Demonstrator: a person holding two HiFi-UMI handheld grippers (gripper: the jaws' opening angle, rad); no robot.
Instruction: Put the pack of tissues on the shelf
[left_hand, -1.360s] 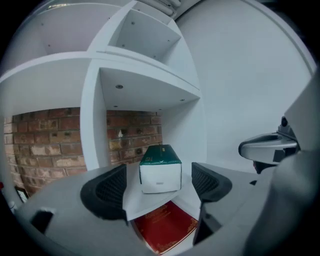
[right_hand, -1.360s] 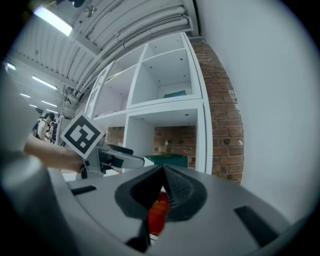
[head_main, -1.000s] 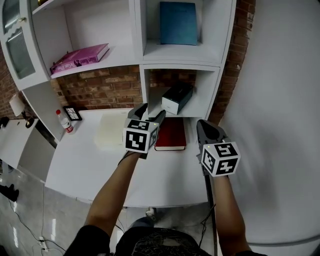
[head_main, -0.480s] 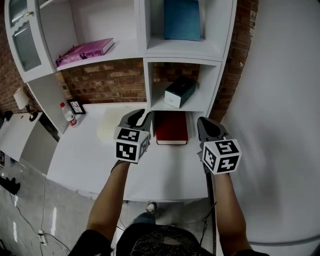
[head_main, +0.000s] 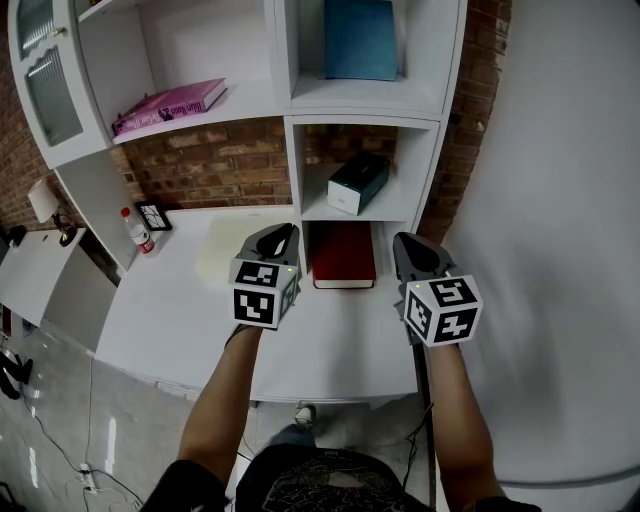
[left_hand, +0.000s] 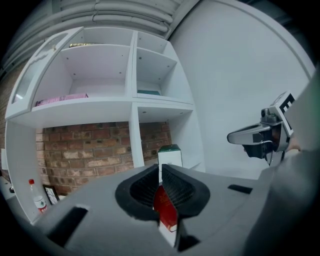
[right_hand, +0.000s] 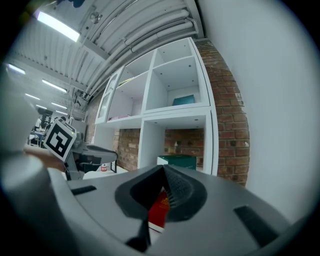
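Pack of tissues sits in the lower shelf compartment.
Left gripper has just closed its jaws on nothing, right gripper shut too (nothing held); draw both straight back, clear of the pack.

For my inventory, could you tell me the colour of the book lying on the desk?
Dark red book; head view shows it best.

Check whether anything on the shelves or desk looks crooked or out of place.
The tissue pack lies diagonally in the lower cubby, not squared with its walls. Nothing looks spilled or damaged.
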